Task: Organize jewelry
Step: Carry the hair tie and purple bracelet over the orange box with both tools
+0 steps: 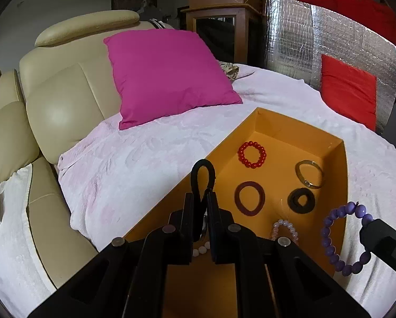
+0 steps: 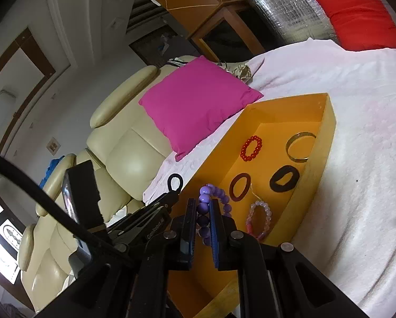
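An orange box (image 1: 298, 129) (image 2: 327, 122) lies on a pink blanket. In it lie a red bead bracelet (image 1: 251, 154) (image 2: 251, 145), a gold bangle (image 1: 309, 173) (image 2: 300, 146), a maroon hair tie (image 1: 249, 198) (image 2: 239, 186), a black scrunchie (image 1: 301, 200) (image 2: 284, 179) and a pink bead bracelet (image 1: 284, 229) (image 2: 259, 219). My left gripper (image 1: 201, 198) is shut on a black hair tie (image 1: 202, 177) (image 2: 175, 182) over the box's left wall. My right gripper (image 2: 202, 206) is shut on a purple bead bracelet (image 2: 203, 209) (image 1: 342, 238) above the box's near end.
A magenta cushion (image 1: 169, 74) (image 2: 198, 103) leans on the cream leather sofa (image 1: 65, 100) (image 2: 124, 153) left of the box. A red cushion (image 1: 349, 90) (image 2: 356, 18) stands against a silver foil panel (image 1: 304, 39) behind. Some white beads (image 1: 201, 249) show under my left fingers.
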`<action>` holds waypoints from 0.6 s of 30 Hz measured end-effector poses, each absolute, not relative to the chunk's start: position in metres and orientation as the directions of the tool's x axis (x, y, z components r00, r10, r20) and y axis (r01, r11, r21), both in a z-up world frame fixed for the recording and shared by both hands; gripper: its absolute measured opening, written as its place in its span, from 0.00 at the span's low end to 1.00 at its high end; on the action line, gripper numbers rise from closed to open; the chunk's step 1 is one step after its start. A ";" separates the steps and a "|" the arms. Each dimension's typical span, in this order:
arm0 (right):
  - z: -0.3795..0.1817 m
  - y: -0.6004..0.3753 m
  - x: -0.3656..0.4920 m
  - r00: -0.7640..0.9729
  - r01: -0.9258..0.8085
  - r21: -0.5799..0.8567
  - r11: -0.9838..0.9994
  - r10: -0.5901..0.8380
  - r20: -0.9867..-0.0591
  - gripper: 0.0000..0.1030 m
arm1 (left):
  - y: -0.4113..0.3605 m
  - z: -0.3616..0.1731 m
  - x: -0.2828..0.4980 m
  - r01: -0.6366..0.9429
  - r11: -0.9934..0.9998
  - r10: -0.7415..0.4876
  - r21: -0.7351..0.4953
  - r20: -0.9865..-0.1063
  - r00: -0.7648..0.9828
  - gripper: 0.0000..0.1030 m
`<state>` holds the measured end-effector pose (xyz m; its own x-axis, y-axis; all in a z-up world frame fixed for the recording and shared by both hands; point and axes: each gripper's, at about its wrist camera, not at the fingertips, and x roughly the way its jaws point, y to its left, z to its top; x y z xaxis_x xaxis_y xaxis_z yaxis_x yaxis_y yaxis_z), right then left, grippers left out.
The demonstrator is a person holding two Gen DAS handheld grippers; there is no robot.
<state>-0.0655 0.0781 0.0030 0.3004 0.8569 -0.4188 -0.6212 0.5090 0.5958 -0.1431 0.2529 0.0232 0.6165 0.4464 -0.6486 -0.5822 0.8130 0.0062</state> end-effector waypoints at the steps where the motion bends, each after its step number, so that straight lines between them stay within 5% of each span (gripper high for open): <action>1: 0.003 0.079 -0.066 0.301 -0.623 0.594 0.510 0.856 -0.420 0.10 | 0.254 0.022 -0.143 -0.582 0.813 0.446 0.007 -0.650 0.615 0.09; 18: -0.009 0.097 -0.071 0.245 -0.644 0.575 0.504 0.849 -0.469 0.10 | 0.266 0.003 -0.137 -0.606 0.796 0.441 0.018 -0.704 0.558 0.09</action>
